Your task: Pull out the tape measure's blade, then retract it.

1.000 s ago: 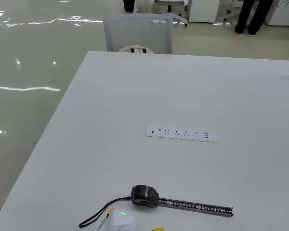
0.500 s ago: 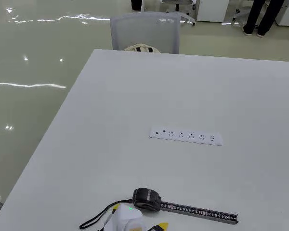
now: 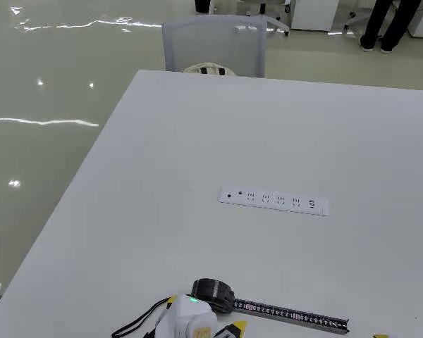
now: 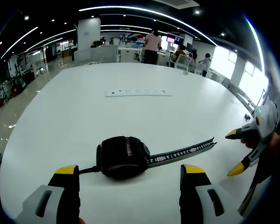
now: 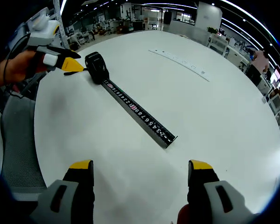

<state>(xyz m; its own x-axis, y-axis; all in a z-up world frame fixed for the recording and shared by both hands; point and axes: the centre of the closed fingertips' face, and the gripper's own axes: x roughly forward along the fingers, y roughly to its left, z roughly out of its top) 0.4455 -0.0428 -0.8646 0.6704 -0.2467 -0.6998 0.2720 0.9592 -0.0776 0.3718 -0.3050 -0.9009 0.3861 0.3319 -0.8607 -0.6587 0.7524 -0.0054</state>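
Observation:
A black tape measure [image 3: 211, 293] lies near the table's front edge, its blade [image 3: 289, 315] pulled out flat to the right. A black wrist strap [image 3: 135, 321] trails to its left. My left gripper [image 3: 203, 318] is just behind the case. In the left gripper view it [image 4: 129, 170] stands open, with the case [image 4: 122, 156] just ahead of its yellow tips. My right gripper [image 5: 141, 164] is open and empty, a short way from the blade's hooked end [image 5: 170, 138]. The blade [image 5: 136, 112] runs back to the case [image 5: 97, 66]. Nothing holds the tape.
A white power strip [image 3: 273, 201] lies mid-table. A grey mesh chair [image 3: 213, 44] stands at the far edge. The table's left edge [image 3: 77, 183] drops to a shiny floor. A person's legs [image 3: 384, 24] are far back on the right.
My left gripper has risen further into the head view, closer behind the tape measure's case. The tape measure and its blade lie as before; the head camera shifted slightly.

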